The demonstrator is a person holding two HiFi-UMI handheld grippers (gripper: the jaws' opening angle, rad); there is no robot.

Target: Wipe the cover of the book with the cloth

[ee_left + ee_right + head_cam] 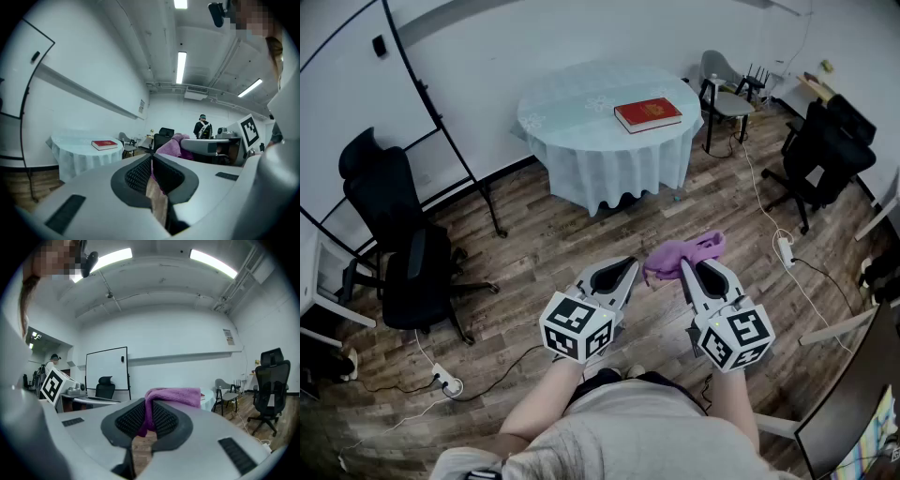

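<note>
Right gripper (pixel 691 272) clamps the cloth (pixel 680 251); left gripper (pixel 623 272) is narrowed, apparently empty. Book (pixel 648 114) lies near the surface's (pixel 572 108) right edge, well apart.

closed red book (pixel 648 114) lies flat on the table (pixel 572 108); bunched purple cloth (pixel 680 251) apparently pinched in right gripper's (pixel 689 268) jaws.

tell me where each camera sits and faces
head view: on the person's head, facing steeply down; shows forearms, left tool, right tool gripping the purple cloth.
left gripper view: on left tool, faces the red book past its jaws.
right gripper view: on right tool, faces a whiteboard past its jaws.
shared: purple cloth in all three.
</note>
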